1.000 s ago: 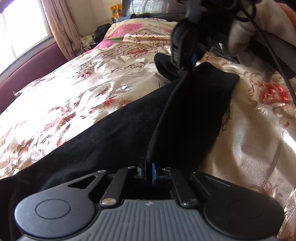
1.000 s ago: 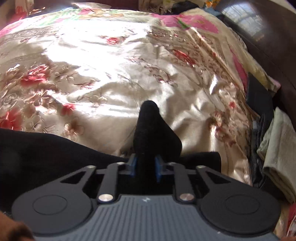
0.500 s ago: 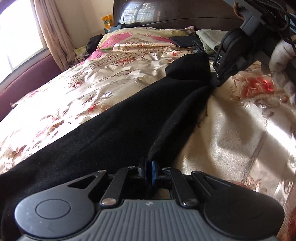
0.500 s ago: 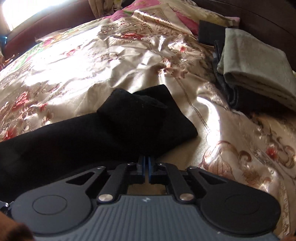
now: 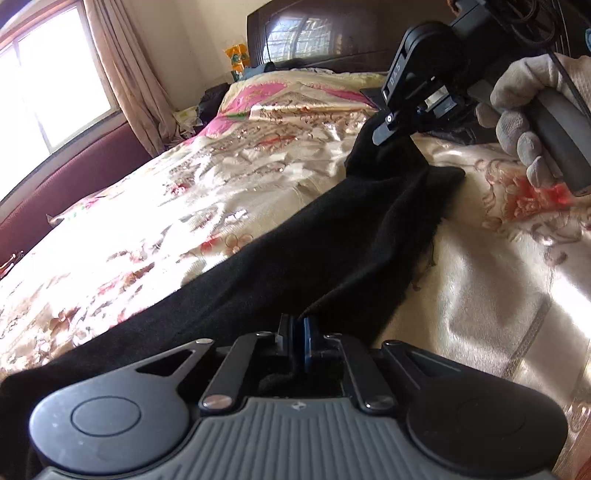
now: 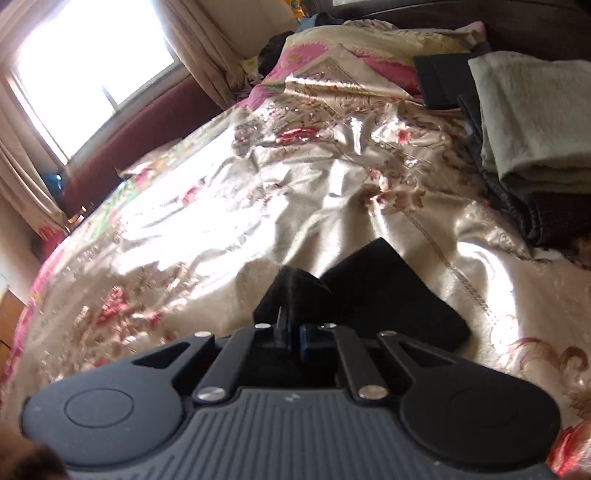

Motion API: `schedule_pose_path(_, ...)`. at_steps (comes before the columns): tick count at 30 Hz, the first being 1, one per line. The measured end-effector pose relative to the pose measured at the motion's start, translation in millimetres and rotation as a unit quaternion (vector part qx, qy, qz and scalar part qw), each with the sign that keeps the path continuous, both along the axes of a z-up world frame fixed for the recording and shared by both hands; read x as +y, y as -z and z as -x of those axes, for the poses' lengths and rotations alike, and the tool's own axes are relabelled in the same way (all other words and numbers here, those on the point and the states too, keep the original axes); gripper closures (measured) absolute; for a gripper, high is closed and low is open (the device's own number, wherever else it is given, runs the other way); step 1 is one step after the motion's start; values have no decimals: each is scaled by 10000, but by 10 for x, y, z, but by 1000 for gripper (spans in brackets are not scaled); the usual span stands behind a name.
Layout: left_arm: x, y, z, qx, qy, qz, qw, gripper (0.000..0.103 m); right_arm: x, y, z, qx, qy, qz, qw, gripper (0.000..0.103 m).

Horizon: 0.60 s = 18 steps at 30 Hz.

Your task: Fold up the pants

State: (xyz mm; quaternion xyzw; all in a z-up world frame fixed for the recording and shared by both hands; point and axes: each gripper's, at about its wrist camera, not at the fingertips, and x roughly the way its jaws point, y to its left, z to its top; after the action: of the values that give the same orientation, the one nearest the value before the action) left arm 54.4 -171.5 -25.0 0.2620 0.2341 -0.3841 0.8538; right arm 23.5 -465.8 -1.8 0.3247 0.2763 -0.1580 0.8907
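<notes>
Black pants [image 5: 314, 251] lie stretched along a floral satin bedspread [image 5: 184, 206]. My left gripper [image 5: 295, 332] is shut on the near edge of the black fabric. My right gripper [image 5: 391, 129] shows at the far end in the left wrist view, held by a gloved hand, shut on the pants' end and lifting it slightly. In the right wrist view, the right gripper [image 6: 291, 328] is shut on a raised fold of the pants [image 6: 388, 295], with the cuff end lying flat just beyond.
Folded clothes, a pale green piece [image 6: 535, 122] on dark ones [image 6: 439, 81], are stacked at the bed's right near the dark headboard [image 5: 332, 33]. A window with curtains [image 5: 122, 74] and a maroon ledge [image 5: 74, 181] lie to the left.
The right gripper has lifted its end of the pants a little and turned; both views have swung up toward the window and headboard. Both grippers stay shut on the fabric.
</notes>
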Motion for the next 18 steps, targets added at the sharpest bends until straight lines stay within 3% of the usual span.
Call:
schedule_pose_path(4,72,-283,51,-363,5,399,9985,82,58,-578,264,-1261,-109,151,9918,98)
schedule_pose_path(6,80,-289,79,-299,55,483,9984,82,83,-678,354,-1370,1,332,9900,98)
schedule_pose_path(8,37,-166,113,-254,110,327,9991,82,17,-464,392,-1008,233,118,9946,98)
schedule_pose_path(12,-31,80,165,-2,219,-76,9997,82,-231,296,386,295,803,-63,9963,98)
schedule_pose_path(14,-13,101,191,1,257,-103,9996,81,-249,457,457,333,926,-213,9949,98)
schedule_pose_path(18,33,86,212,-74,202,-126,9997,81,-140,412,422,312,791,158,9963,98)
